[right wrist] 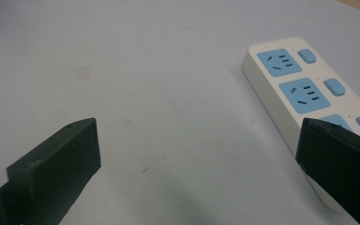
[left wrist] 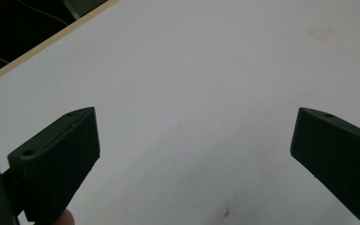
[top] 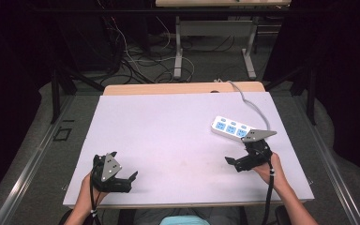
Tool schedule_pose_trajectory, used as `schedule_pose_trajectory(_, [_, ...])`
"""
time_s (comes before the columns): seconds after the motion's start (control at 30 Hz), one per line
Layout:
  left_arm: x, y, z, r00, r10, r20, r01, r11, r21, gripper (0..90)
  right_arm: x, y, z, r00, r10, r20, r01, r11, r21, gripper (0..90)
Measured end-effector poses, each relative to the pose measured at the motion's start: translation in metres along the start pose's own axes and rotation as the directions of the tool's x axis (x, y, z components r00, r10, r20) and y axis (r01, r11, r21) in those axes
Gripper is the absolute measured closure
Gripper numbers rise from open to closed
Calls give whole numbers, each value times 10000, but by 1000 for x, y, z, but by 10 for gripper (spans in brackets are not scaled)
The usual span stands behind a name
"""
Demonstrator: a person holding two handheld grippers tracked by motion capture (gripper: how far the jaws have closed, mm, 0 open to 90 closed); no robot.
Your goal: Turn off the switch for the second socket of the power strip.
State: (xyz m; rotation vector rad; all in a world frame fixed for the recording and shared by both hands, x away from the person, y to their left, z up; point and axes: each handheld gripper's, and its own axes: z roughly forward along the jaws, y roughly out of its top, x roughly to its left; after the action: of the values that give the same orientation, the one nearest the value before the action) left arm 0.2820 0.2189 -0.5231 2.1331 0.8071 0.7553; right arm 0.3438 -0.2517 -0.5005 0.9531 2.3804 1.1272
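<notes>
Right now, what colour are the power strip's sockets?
Light blue on a white power strip, clearest in the right gripper view.

Two hand-held black grippers, each topped by a grey three-cornered plate dotted with small holes. The left gripper [top: 122, 178] and right gripper [top: 236, 162] share the same build: a blocky black body and two broad, flat-faced jaws of matt black plastic with slanted tips. In both gripper views a small round screw recess shows on the upper edge of each jaw. A thin black cable [top: 267, 197] trails from each gripper. The person's forearms are bare, and teal clothing [top: 180, 221] shows at the table's near edge.
</notes>
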Motion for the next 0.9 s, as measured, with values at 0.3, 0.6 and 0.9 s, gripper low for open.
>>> schedule_pose_trajectory(0.3, [0,0,0,10000,-14,-17,14,10000,7,16,8,-11,-6,9998,-212,-36,213,9997,139,0])
schedule_pose_trajectory(0.6, [0,0,0,10000,-4,-23,4,10000,24,16,14,-22,-9,9997,-223,-53,225,9995,231,0])
schedule_pose_trajectory(0.9, [-1,0,1,10000,-5,-11,5,10000,27,16,19,-32,-14,9998,-216,-33,217,9993,300,0])
